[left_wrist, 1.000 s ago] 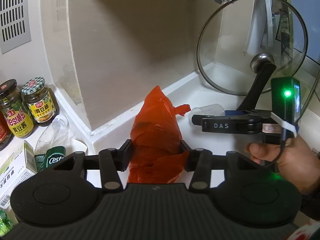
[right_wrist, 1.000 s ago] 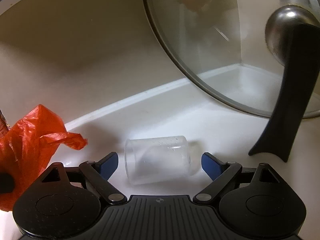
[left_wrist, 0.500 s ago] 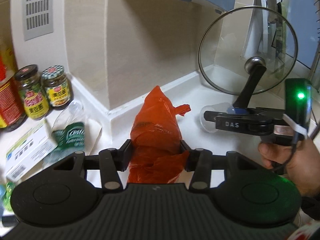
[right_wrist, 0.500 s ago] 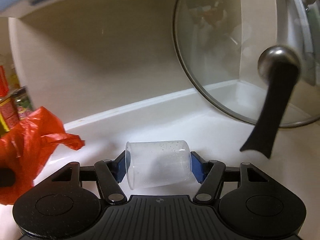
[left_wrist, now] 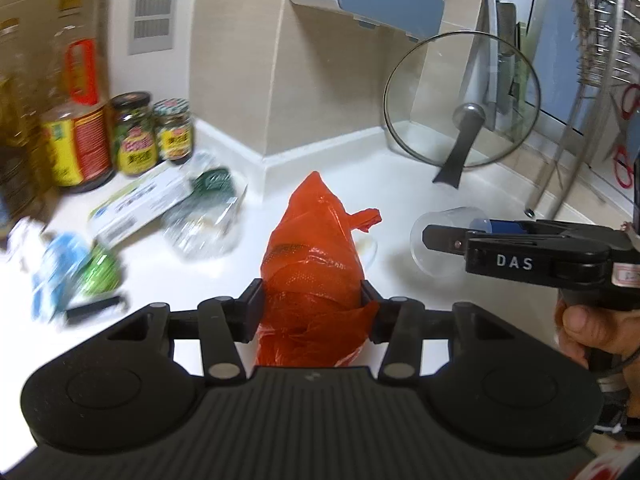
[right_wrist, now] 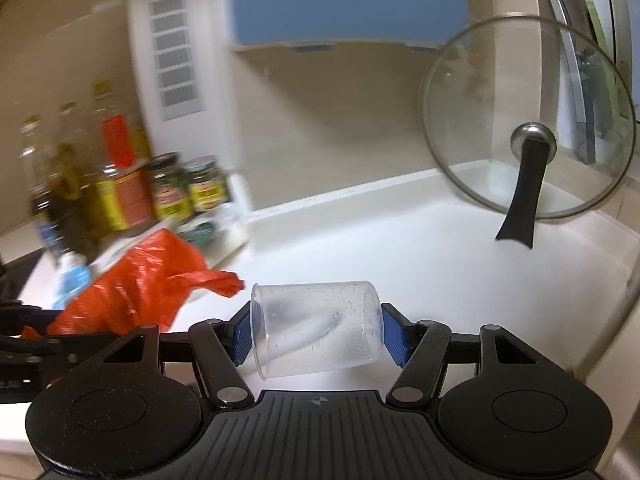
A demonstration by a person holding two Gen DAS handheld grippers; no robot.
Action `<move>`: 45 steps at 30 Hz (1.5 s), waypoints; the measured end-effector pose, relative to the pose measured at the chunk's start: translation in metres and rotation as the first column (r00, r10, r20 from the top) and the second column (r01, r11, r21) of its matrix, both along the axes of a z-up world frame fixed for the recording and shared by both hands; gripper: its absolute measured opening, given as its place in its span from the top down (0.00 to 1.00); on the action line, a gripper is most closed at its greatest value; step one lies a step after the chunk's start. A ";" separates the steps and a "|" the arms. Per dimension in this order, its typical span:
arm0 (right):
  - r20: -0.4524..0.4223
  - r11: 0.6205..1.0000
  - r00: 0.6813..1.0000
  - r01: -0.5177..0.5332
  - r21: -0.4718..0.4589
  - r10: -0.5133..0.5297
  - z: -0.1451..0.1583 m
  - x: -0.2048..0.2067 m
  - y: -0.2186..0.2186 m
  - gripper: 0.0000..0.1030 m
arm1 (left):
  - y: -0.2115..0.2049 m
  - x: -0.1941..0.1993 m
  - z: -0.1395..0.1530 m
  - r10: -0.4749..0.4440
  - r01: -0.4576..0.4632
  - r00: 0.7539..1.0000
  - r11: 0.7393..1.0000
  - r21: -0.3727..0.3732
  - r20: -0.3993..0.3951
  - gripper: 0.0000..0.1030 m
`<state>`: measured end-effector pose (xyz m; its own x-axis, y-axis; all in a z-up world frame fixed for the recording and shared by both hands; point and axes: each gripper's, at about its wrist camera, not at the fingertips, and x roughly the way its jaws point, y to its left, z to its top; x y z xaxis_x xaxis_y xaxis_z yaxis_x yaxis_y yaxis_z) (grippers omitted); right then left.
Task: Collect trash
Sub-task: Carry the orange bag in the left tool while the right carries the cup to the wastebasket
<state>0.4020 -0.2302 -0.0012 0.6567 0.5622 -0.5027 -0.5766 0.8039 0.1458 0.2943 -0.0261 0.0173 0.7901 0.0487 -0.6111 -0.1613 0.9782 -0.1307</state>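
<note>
An orange plastic bag [left_wrist: 312, 264] sticks out forward from my left gripper [left_wrist: 312, 308], whose black pads press on both its sides; it hangs above the white counter [left_wrist: 400, 184]. A clear plastic cup [right_wrist: 316, 332] lies sideways between the blue pads of my right gripper [right_wrist: 316, 334], which is shut on it and holds it off the counter. From the left wrist the cup [left_wrist: 440, 240] and the right gripper [left_wrist: 460, 236] show at the right, held by a hand [left_wrist: 592, 328]. The bag [right_wrist: 132, 288] appears at the left in the right wrist view.
A glass pot lid [left_wrist: 460, 100] with a black handle leans in the back right corner. Jars [left_wrist: 152, 136] and oil bottles stand at the left wall. A box [left_wrist: 140, 204], crumpled bottles [left_wrist: 208, 216] and wrappers [left_wrist: 72, 264] lie on the counter's left part. A wire rack [left_wrist: 592, 80] stands at the right.
My right gripper closed on the clear cup and lifted it off the counter. Both grippers pulled back from the wall corner, the left still carrying the orange bag.
</note>
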 end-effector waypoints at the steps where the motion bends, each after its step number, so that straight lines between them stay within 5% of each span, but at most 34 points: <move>1: 0.001 1.000 1.000 -0.007 0.000 0.007 0.001 -0.014 0.001 0.38 | 0.000 -0.013 0.000 0.002 -0.002 1.000 1.000 -0.002 -0.003 0.56; 11: -0.052 0.994 0.994 -0.099 -0.047 0.097 -0.018 -0.139 0.012 0.38 | -0.001 -0.131 -0.020 0.044 -0.047 0.997 0.998 -0.038 -0.060 0.56; 19: -0.115 0.968 0.975 -0.205 -0.144 0.190 -0.062 -0.182 0.022 0.38 | -0.011 -0.179 -0.049 0.097 -0.108 0.983 0.992 -0.067 -0.155 0.56; 34: -0.265 0.836 0.880 -0.463 -0.293 0.395 -0.164 -0.187 0.040 0.38 | -0.018 -0.192 -0.141 0.211 -0.279 0.901 0.951 -0.134 -0.379 0.56; 45: -0.283 0.791 0.869 -0.488 -0.369 0.405 -0.196 -0.180 0.036 0.38 | -0.014 -0.166 -0.185 0.181 -0.276 0.889 0.945 -0.176 -0.419 0.56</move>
